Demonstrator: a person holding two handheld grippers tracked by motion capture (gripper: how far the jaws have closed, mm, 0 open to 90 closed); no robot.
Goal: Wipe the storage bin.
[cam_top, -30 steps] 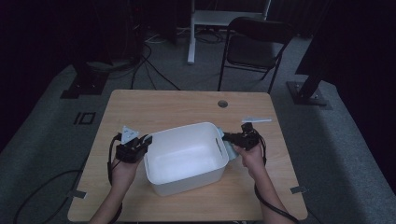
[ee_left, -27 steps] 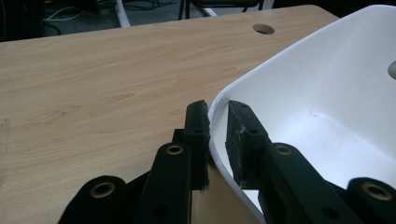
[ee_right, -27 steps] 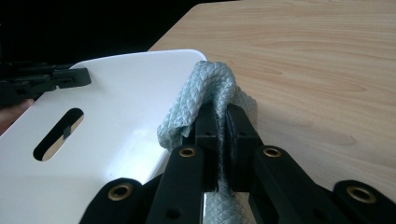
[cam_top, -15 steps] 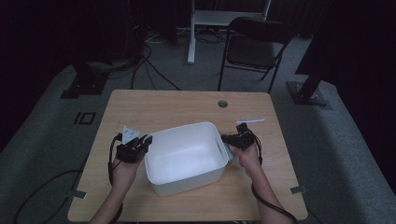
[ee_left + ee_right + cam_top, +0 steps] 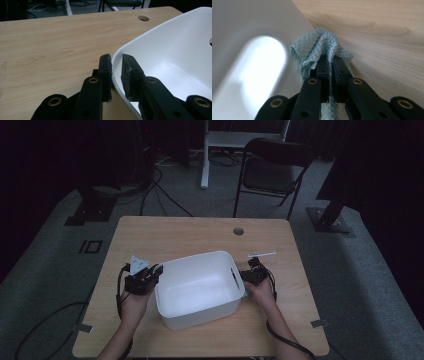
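White plastic tub [image 5: 200, 290] on the wooden table [image 5: 190, 232], held steady by the left gripper [image 5: 116, 72], jaws clamped over its thin rim. Right gripper [image 5: 331, 66] pinches a pale blue cloth [image 5: 318, 48] against the tub's outer wall. Cloth: soft, light, limp; tub: stiff, slippery, best taken by the rim

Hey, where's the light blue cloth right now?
In the right gripper view the cloth is pinched between the right gripper's shut jaws, pressed against the outer wall of the white tub beside its handle slot, just above the wooden table.
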